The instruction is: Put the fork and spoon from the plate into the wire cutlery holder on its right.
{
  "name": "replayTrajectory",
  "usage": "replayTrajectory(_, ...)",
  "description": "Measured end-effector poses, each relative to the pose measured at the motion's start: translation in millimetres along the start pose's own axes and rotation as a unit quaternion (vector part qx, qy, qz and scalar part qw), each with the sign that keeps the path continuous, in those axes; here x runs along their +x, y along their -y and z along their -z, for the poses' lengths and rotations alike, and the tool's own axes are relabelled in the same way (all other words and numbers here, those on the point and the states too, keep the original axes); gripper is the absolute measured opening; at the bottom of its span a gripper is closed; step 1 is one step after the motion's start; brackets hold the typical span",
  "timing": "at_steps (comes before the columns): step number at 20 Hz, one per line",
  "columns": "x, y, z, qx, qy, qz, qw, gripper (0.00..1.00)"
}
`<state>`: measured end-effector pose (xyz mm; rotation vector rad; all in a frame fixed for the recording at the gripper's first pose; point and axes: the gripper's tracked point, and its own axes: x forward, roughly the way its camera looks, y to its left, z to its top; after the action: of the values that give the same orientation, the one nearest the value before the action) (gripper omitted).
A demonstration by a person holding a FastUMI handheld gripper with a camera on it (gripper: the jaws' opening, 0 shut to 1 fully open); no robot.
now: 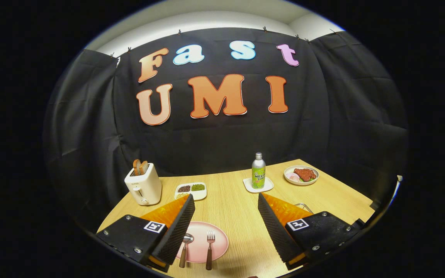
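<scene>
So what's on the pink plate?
A spoon and a fork lie side by side on the plate, handles hanging off its near rim. The open tongs cover its left edge.

Pale wood-grain table [234,204] with a matt finish. Smooth pink plate [218,239] bearing a shiny metal, brown wooden-handled fork [209,247] and spoon [185,247]. Glossy cream plastic toaster [143,188]; gripper [226,220] fingers, spread wide, carry ribbed, rough-looking pads [176,231].

Your gripper [226,202] held level and pointing forward, fingers [176,227] spread wide apart, left and right, gripping nothing
</scene>
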<state>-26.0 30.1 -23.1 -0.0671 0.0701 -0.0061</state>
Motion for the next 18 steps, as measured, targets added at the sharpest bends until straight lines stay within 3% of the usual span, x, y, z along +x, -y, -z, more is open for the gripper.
replayTrajectory(12, 2, 5, 11, 0.007, -0.015, 0.0, 1.0, 0.98)
replayTrajectory(18, 4, -21, 57, -0.013, -0.064, -0.034, 0.997, 0.99)
